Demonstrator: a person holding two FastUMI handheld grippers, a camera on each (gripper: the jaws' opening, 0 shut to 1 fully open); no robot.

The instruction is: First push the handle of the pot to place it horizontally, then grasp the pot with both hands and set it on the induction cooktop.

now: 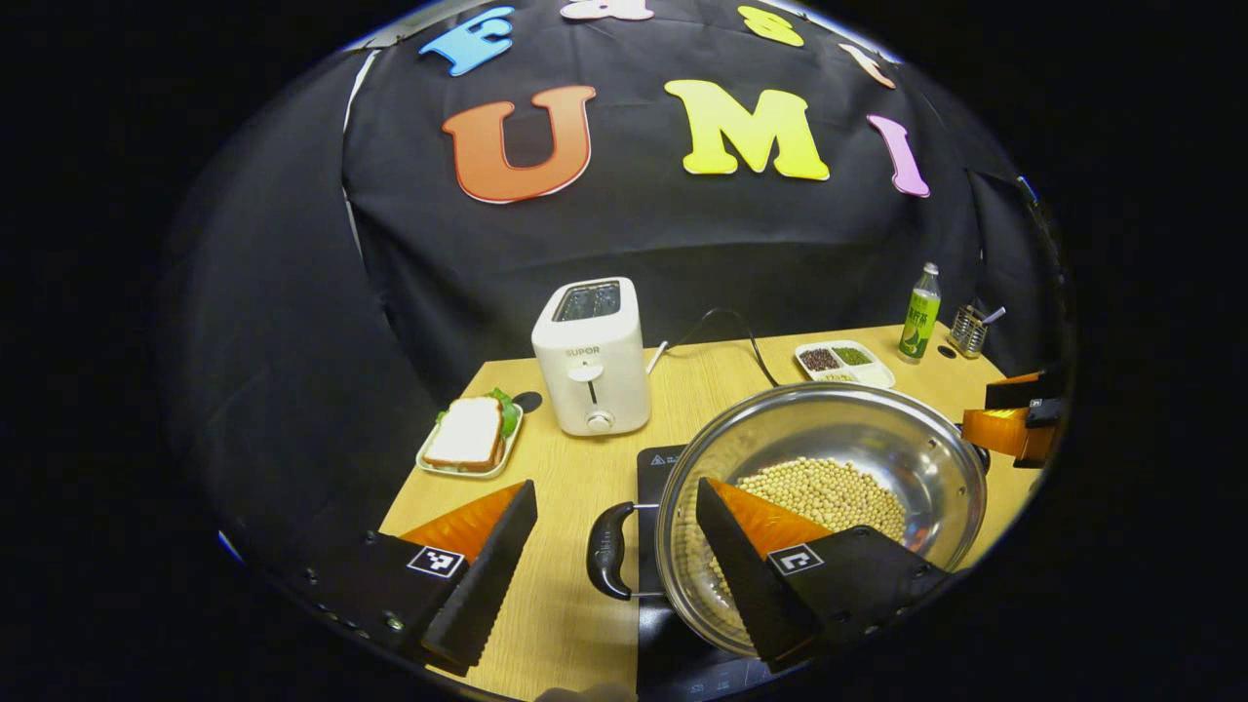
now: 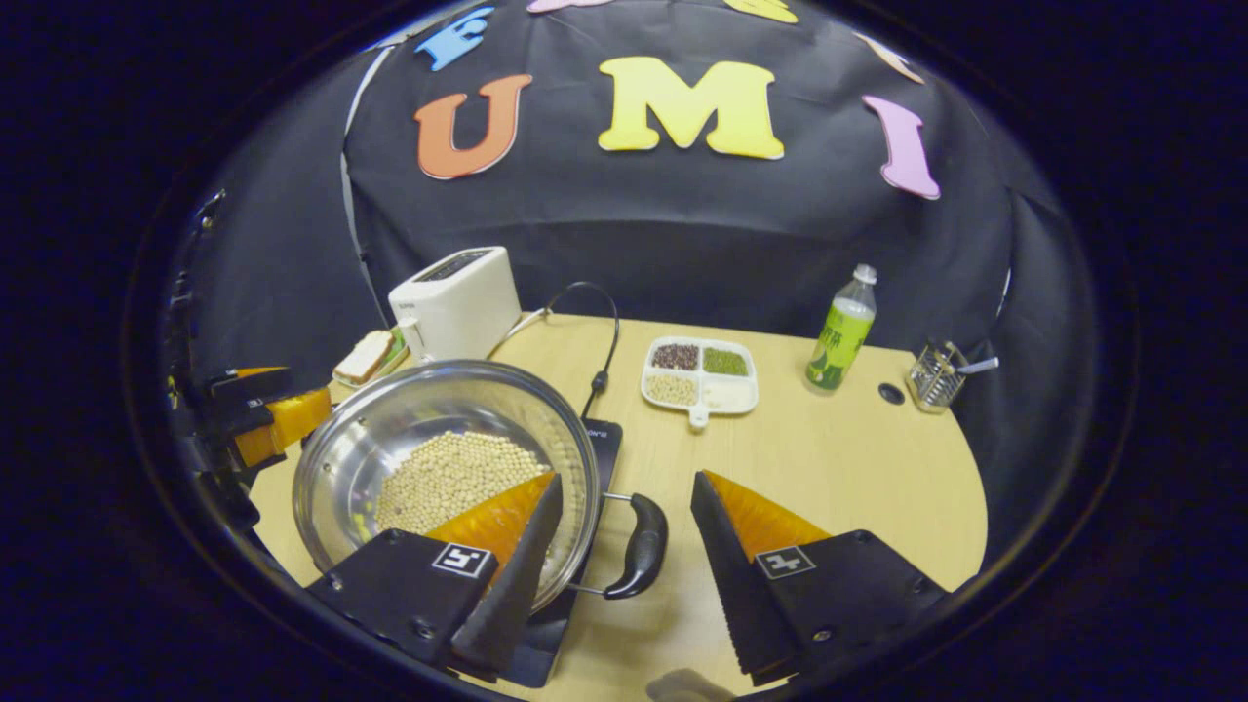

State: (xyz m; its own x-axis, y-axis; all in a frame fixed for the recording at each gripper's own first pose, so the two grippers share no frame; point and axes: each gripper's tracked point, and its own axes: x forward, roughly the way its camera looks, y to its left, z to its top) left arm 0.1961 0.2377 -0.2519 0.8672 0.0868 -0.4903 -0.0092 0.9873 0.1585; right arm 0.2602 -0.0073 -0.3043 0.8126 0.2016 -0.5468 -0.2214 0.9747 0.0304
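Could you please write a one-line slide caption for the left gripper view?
Open left gripper straddles the handle of the bean-filled pot sitting over the induction cooktop.

Steel pot [image 1: 829, 487] (beans inside, black side handles) upright on black cooktop [image 1: 651, 466].

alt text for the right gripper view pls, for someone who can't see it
The open right gripper straddles the black side handle of a steel pot of pale beans sitting on the induction cooktop. Behind on the wooden table are a white toaster, a divided dish and a green bottle.
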